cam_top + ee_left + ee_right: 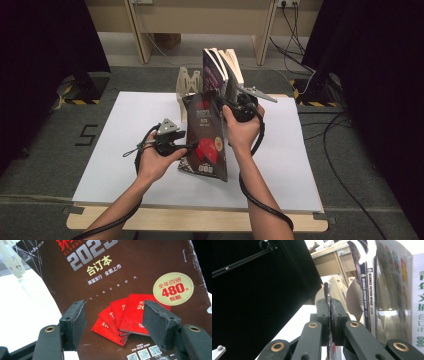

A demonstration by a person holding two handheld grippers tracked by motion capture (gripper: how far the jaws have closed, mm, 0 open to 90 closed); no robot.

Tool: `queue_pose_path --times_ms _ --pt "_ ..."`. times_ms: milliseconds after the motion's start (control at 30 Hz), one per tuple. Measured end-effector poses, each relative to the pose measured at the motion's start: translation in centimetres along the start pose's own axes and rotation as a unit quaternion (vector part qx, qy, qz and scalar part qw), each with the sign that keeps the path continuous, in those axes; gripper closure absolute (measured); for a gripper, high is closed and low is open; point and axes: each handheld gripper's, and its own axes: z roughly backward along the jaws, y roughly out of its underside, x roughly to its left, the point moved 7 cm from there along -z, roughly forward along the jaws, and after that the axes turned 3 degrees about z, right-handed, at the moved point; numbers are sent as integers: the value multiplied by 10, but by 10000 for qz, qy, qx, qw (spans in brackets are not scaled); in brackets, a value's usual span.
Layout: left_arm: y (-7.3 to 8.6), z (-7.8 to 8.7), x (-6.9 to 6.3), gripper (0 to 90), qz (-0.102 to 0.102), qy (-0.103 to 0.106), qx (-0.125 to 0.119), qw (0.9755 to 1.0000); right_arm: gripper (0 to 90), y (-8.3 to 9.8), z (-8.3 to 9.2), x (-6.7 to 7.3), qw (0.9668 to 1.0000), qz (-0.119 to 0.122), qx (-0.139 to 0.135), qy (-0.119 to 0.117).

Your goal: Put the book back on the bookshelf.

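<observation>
Starting at the pads: our right gripper (pixel 329 315) has its jaws pressed together on the thin edge of the dark magazine (pixel 205 137), which we see edge-on between them in the right gripper view. Our left gripper (pixel 192 146) has its jaws standing apart, facing the magazine's printed cover (pixel 130 290) low down; the pads do not press on it, and we cannot tell whether a tip brushes the paper.

The magazine stands near the middle of the white table sheet (pixel 125 165), just in front of the row of upright books (pixel 222 70) and the pale wooden rack (pixel 187 82). Its bottom edge appears to rest on the sheet. Its long axis runs roughly upright, leaning a little, top end towards the books and the cover turned to our left.

What could go wrong, in our judgement: the magazine is limp (its cover bows in the left gripper view), and a single pinch near one edge may let it sag, twist or slide out of the pads. If we swing it towards the rack with the lower end unsupported, a corner could catch the neighbouring books and tip them, or the cover could crease. A left jaw poking the cover might also dent it.
</observation>
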Motion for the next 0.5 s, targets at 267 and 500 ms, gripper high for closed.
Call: queue_pose_path --times_ms 267,500 --pt "-5 3 5 350 35 -62 -16 10000 875 -10 -5 5 9999 41 -132 57" --pt "-11 3 6 358 47 -38 -21 10000 874 -12 -10 5 9997 -6 -198 120"
